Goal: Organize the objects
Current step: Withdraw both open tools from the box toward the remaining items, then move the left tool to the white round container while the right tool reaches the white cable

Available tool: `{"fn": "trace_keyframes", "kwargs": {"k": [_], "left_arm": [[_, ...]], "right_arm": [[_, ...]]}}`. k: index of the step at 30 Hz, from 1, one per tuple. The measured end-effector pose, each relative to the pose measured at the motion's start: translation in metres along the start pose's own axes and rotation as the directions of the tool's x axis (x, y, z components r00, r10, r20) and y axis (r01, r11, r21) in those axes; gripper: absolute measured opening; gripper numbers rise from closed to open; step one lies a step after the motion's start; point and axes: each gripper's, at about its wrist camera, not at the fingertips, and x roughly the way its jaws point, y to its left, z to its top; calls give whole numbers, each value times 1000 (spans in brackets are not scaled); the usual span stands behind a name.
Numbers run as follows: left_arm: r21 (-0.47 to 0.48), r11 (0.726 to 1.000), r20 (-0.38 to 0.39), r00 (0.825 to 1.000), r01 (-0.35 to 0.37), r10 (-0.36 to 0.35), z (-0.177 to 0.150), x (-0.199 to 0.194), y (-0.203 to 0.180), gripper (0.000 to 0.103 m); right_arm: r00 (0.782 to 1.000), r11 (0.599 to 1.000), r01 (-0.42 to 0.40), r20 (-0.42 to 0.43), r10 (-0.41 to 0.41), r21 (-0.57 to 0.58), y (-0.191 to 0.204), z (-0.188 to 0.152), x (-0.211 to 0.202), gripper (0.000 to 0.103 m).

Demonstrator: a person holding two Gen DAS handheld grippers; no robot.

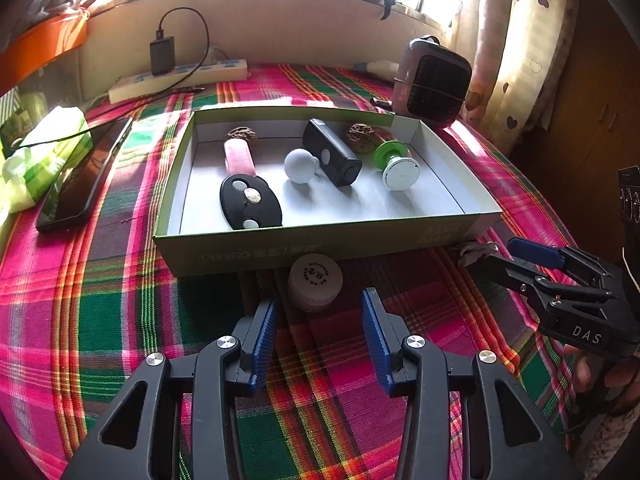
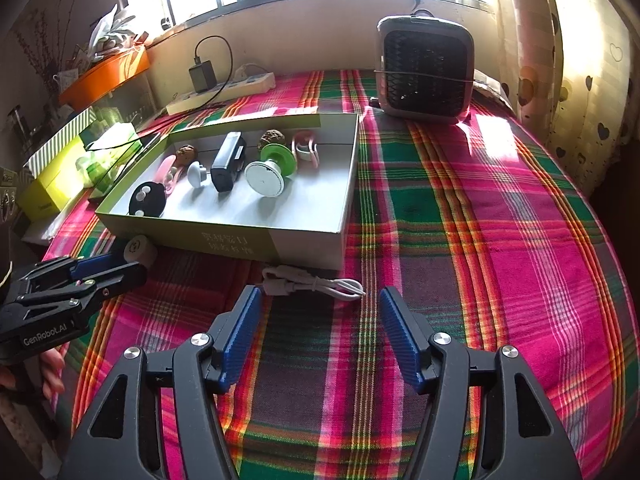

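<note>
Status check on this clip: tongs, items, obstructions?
Both tongs open, empty: left tongs, right tongs. Round jar and white cable outside box. Nothing blocking.

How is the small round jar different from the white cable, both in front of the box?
The round jar is squat and solid; the white cable is thin and bundled loosely. The jar lies just ahead of the left hand-held gripper, the cable just ahead of the right hand-held gripper. Both rest on the plaid cloth, outside the box, ungripped.

A round jar [image 1: 315,286] lies before the box [image 1: 328,246]; a cable [image 2: 316,285] lies before its right end.
</note>
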Motion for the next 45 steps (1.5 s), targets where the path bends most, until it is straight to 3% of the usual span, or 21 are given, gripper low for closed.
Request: {"fn": "trace_keyframes", "kwargs": {"k": [11,20,25,32,34,38,45], "left_arm": [[-17,1000,9,1000,-24,24,3,3,-1,40],[-17,999,6,999,-45,45,3,3,-3,40],[-23,999,4,999,-46,46,2,2,-2,40],[-29,998,2,999,-52,52,1,2,-1,40],[-29,998,3,999,-54,54,1,2,-2,40],[-30,998,2,998,-55,55,1,2,-1,40],[-29,998,-2,998,-59,59,2,3,-2,40]], "right_arm": [[991,982,-130,-37,126,-139,10,1,5,62],[964,938,-263,-86,250,-227,22,-16,-11,62],[977,951,-212,-76,200,-226,17,-13,-5,62],[980,952,-199,-42,195,-232,12,0,-4,62],[980,949,-198,-66,187,-246,13,3,2,62],[976,947,-210,-100,191,-242,14,4,12,62],[948,916,-314,-138,287,-251,28,-7,2,62]]}}
